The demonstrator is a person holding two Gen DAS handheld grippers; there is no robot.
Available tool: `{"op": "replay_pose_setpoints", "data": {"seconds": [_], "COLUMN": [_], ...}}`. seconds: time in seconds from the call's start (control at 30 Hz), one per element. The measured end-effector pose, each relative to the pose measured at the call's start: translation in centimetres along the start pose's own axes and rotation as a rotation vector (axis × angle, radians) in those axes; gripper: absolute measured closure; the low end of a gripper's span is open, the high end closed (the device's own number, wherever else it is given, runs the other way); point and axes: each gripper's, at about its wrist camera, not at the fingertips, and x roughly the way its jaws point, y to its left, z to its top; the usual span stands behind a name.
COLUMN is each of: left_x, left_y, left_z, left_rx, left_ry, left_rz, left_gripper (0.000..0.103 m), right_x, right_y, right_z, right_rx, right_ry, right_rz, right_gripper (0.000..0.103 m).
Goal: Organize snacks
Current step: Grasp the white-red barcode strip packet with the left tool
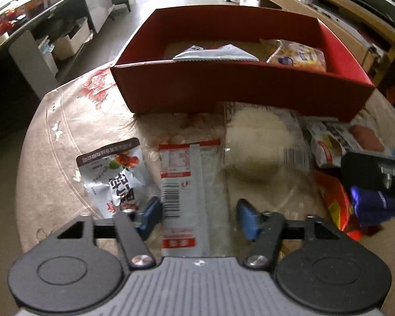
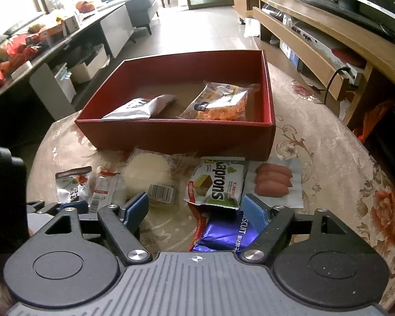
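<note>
A red box (image 1: 223,89) (image 2: 176,134) stands at the table's far side with a white pouch (image 2: 142,106) and an orange snack bag (image 2: 221,102) inside. In front lie a grey snack pouch (image 1: 113,176), a clear red-striped packet (image 1: 184,184), a white bun in clear wrap (image 1: 258,144) (image 2: 147,173), a green Naprons wafer pack (image 2: 218,184), a sausage pack (image 2: 273,181) and a blue biscuit pack (image 2: 226,237). My left gripper (image 1: 197,216) is open, straddling the striped packet. My right gripper (image 2: 194,212) is open over the blue biscuit pack.
A red-orange wrapper (image 1: 337,200) lies under the blue pack. The round table has a floral cloth (image 2: 329,158). A wooden TV bench (image 2: 316,34) runs along the right; cabinets and a cluttered counter (image 2: 65,36) stand at the left.
</note>
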Motion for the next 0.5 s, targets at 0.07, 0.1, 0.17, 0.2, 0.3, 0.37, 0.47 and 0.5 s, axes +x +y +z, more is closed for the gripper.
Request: {"op": "replay_pose_setpoints", "data": {"seconds": [0.07,0.1,0.17,0.2,0.3,0.37,0.47,0.5], "left_x": [-0.4,-0.5,-1.0,-1.4,-2.2,-2.8,-3.5,-3.6], "left_y": [0.4,0.7,1.3,1.5,2.3,3.0,3.7,3.8], "left_z": [-0.6,-1.0,-1.8,-2.3,-3.5,-4.4,-5.5,-5.6], "left_rx": [-0.007,-0.019,-0.031,-0.03,-0.044,-0.053,-0.051,-0.05], "left_ry": [0.006,0.016,0.023,0.026,0.051,0.07,0.08,0.081], "left_rz": [-0.017,-0.028,-0.042,-0.048,-0.083,-0.102,-0.108,-0.105], "left_gripper": [0.046,0.046,0.048,0.049,0.051,0.051,0.051,0.05], "right_x": [-0.2,-0.3,-0.5,-0.7,-1.0,-1.2,-1.2,-1.1], "right_y": [0.0,0.0,0.0,0.0,0.2,0.3,0.5,0.5], "right_z": [0.0,-0.1,-0.2,-0.2,-0.6,-1.2,-2.3,-2.6], "right_rx": [-0.004,-0.004,-0.006,-0.008,-0.02,-0.028,-0.044,-0.048], "right_ry": [-0.004,-0.006,-0.009,-0.01,-0.008,0.002,0.027,0.039], "right_rz": [0.0,-0.001,-0.002,-0.003,-0.003,-0.004,-0.012,-0.015], "right_gripper": [0.02,0.02,0.021,0.022,0.023,0.023,0.023,0.023]}}
